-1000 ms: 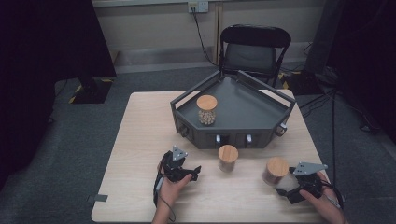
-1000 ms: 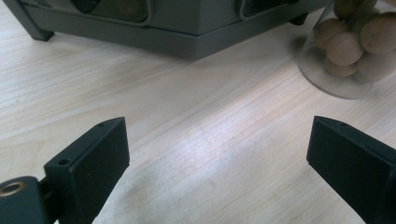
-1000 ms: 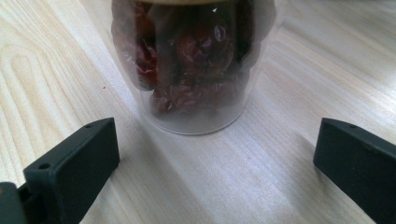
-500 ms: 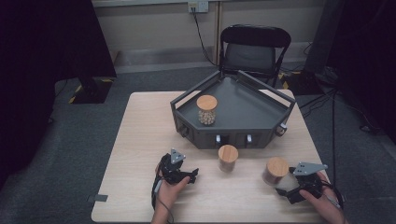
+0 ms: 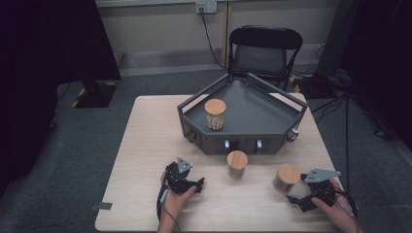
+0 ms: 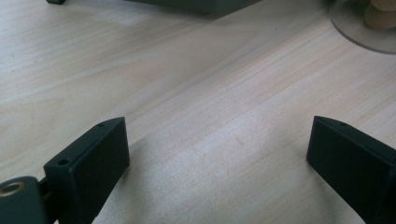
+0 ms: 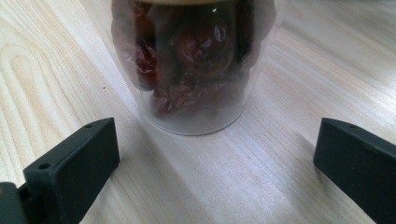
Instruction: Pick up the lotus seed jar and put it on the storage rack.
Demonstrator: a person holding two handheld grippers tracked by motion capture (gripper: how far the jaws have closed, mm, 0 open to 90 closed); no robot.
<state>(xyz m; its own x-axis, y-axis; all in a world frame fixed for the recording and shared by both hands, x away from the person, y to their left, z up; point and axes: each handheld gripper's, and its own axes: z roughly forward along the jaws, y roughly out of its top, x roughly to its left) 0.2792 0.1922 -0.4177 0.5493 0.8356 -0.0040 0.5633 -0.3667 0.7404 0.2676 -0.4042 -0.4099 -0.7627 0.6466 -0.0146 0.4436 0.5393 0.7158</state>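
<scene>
Jar [image 7: 194,65] of dark red dried fruit, clear glass with a wooden lid, standing upright on the pale wooden bench [image 5: 145,141] near its right front edge. The right claw [image 5: 303,200] sits just to the right of this jar and points at it, jaws spread wide and nothing between them; in the right gripper view the jar stands just beyond the two black jaw tips, centred in the gap, so the claw looks lined up to slide forward around it.

A second jar [image 5: 237,164] with a wooden lid stands to the left of the first, at the middle of the bench, just in front of a dark grey tray [image 5: 272,114]. The left claw [image 5: 192,183] rests farther left, near the front edge, also spread wide and empty; the left gripper view looks across bare wood, with the edge of a glass jar at the top right corner. This hand appears to be waiting clear of the work.

The tray is a shallow angular bin with raised rails, set toward the far side of the bench. A third jar [image 5: 214,114], filled with pale round pieces, already stands inside at its left corner, which suggests the jars outside are meant to join it.

A black folding chair [image 5: 265,48] stands beyond the bench on grey carpet.
</scene>
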